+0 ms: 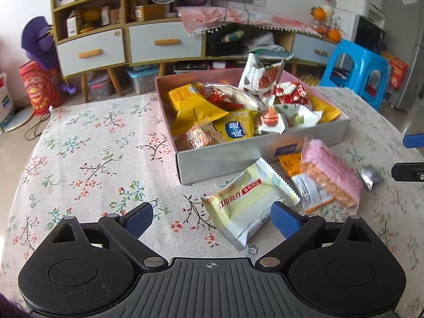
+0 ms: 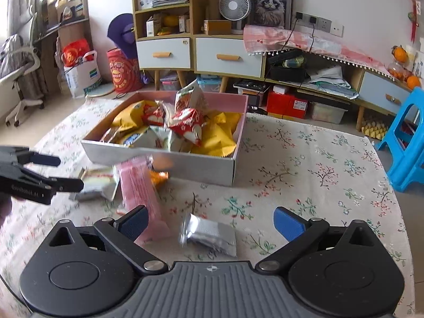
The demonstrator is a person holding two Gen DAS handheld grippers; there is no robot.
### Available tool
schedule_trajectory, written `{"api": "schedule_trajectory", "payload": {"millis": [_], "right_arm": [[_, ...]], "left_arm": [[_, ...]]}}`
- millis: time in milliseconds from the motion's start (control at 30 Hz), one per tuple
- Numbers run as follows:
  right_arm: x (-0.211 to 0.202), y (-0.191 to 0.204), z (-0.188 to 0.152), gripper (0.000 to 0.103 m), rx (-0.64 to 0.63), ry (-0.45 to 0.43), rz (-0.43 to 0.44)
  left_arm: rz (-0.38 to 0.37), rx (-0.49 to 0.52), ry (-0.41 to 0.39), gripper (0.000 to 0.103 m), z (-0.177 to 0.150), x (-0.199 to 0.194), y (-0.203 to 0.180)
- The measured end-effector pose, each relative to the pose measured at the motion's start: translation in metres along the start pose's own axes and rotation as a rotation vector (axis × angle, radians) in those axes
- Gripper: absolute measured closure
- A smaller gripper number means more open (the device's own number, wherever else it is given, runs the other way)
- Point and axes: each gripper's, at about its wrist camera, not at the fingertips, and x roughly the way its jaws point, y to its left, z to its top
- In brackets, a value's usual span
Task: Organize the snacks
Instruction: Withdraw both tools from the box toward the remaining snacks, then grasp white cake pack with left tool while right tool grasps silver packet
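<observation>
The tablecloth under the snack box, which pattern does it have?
The tablecloth is off-white with small flowering branches in red, teal and dark brown. The right wrist view shows it best.

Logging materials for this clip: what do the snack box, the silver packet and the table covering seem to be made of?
Snack box: likely cardboard, matte grey outside, pink inside, with folded straight walls.
Silver packet: probably metallised foil film, shiny, with a crimped ribbed end.
Table covering: seems woven cloth, matte, printed with flowers; it drapes at the edges.
</observation>
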Motion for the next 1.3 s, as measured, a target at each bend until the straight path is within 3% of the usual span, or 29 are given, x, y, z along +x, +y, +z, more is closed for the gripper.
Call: {"api": "schedule_trajectory", "payload": {"millis": [367,567,767,1000,1200,1300], "right_arm": [[0.01,0.013,-0.028,0.011,-0.141,0.076,-0.004],[0.023,0.013,-0.036,0.011,-0.2,0.107,-0.053],[0.031,0.005,-0.03,0.011,-0.165,0.086,-0.083],[0.04,0.001,-0.024,0.017,-0.16,0.065,-0.076],[0.043,0.002,-0.018,0.037,-0.165,0.05,-0.014],[0.045,0.005,-0.015,0.05,-0.16,0.052,0.011]], "left_arm": [[-0.028,0.164,0.025,0.006,0.003,0.024,-0.016],[-0.022,0.202,0.037,0.006,0.008,0.034,-0.028],[-0.019,0.202,0.035,0.007,0.011,0.038,-0.034],[-0.083,0.15,0.046,0.027,0.009,0.036,-0.03],[-0.099,0.165,0.053,0.052,0.009,0.031,-0.043],[-0.084,0.155,0.063,0.053,0.009,0.03,-0.047]]}}
